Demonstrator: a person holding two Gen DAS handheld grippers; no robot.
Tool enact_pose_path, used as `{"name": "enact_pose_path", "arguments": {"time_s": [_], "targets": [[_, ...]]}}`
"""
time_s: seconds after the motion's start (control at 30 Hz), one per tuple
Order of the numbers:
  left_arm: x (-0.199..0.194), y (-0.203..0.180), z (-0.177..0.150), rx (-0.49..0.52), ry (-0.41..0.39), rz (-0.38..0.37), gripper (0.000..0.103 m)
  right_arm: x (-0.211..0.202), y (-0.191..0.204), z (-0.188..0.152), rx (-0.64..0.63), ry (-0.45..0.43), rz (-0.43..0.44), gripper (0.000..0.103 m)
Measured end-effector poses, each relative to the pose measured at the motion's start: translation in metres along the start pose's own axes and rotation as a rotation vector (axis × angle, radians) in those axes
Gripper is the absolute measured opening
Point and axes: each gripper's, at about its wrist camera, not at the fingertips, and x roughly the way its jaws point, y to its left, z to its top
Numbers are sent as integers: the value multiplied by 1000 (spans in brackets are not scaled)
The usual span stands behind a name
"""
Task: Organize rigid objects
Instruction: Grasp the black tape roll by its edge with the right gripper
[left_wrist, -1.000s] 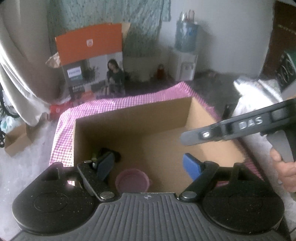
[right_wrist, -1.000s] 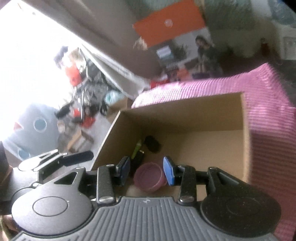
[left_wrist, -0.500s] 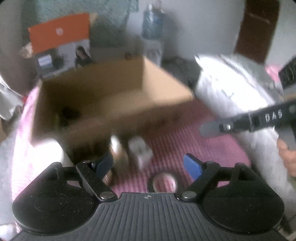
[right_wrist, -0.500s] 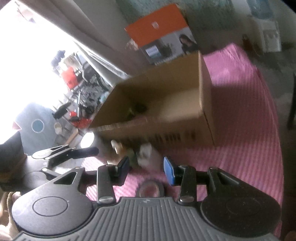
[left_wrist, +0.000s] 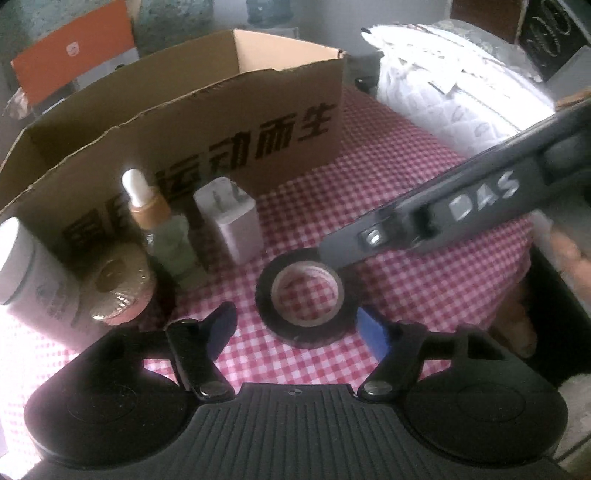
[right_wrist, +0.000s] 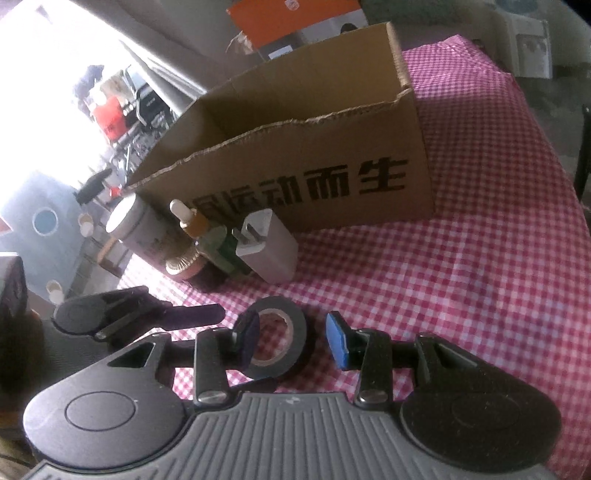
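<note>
A black tape roll (left_wrist: 301, 295) lies flat on the pink checked cloth in front of the cardboard box (left_wrist: 207, 122). My left gripper (left_wrist: 297, 330) hangs just short of the roll, jaws closing, pads apart from it. The right gripper (right_wrist: 293, 341) straddles the tape roll (right_wrist: 280, 343), jaws closing slightly; the left pad overlaps the roll's left side and the right pad stands clear. In the left wrist view, the right gripper's finger (left_wrist: 436, 218) reaches over the roll's far right rim.
Against the box front stand a white charger (left_wrist: 229, 221), a dropper bottle (left_wrist: 147, 206), a green bottle (left_wrist: 173, 247), a gold-lidded jar (left_wrist: 118, 288) and a white cylinder (left_wrist: 22, 266). A white quilted bundle (left_wrist: 443, 81) lies to the right. Bare cloth (right_wrist: 461, 258) runs right of the tape.
Both grippers came away from above the box's inside and sank to the cloth in front of it. The tape roll now lies between their fingers. The left jaws have narrowed.
</note>
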Motion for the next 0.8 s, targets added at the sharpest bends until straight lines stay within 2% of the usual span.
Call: {"name": "enact_pose_path", "arguments": {"time_s": [0.1, 0.27, 0.8], "targets": [[3, -1, -1, 14, 0, -20, 64, 8, 0, -3, -22, 17, -11, 37], [3, -3, 1, 19, -17, -29, 64, 17, 3, -3, -49, 43, -27, 30], [16, 1, 12, 30, 8, -50, 66, 30, -2, 17, -76, 41, -69, 29]]}}
